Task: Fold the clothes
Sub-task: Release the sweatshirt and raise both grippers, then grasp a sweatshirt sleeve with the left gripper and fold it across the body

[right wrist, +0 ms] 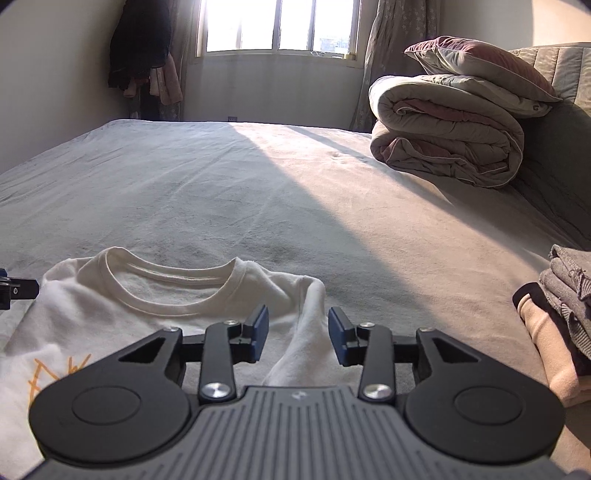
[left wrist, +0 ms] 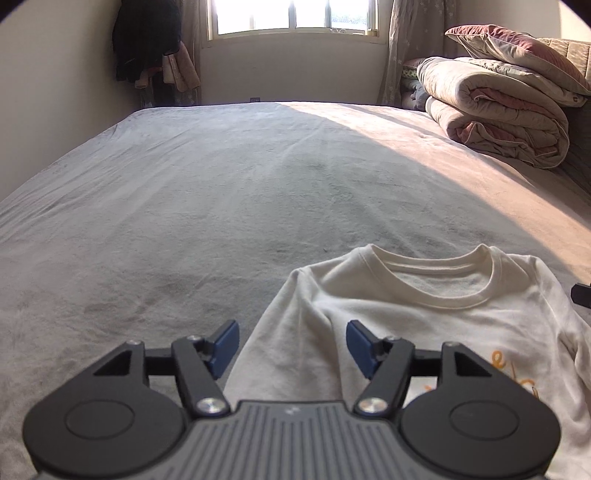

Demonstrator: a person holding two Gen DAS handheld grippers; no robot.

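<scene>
While both tools hang over the near edge of the bed (left wrist: 184, 192), I note the cream sweatshirt (left wrist: 406, 317) lying on the grey cover, collar (left wrist: 436, 280) turned toward the window (left wrist: 291, 14), orange lettering (left wrist: 498, 362) on its chest. My left tool (left wrist: 291, 347) has its blue pads (left wrist: 225, 345) spread wide, nothing pinched; a folded-in sleeve runs below the gap, and I cannot tell whether the pads touch the cloth. My right tool (right wrist: 298, 334) stands at a narrower gap, blue pads (right wrist: 260, 332) apart, also empty, above the garment's other shoulder and folded sleeve (right wrist: 306, 332). From the right wrist view the sweatshirt (right wrist: 110, 314) fills the lower left, and the tip of the left tool shows at the frame's left edge. A stack of folded clothes (right wrist: 561, 314), grey over pale pink, sits on the bed at the right, apart from the sweatshirt. At the far right of the bed a rolled duvet (left wrist: 495, 118) carries a pillow (left wrist: 513, 48). Sun from the window lays a bright band across the right half of the cover. Dark garments (left wrist: 144, 40) hang in the far left corner beside the curtain.
</scene>
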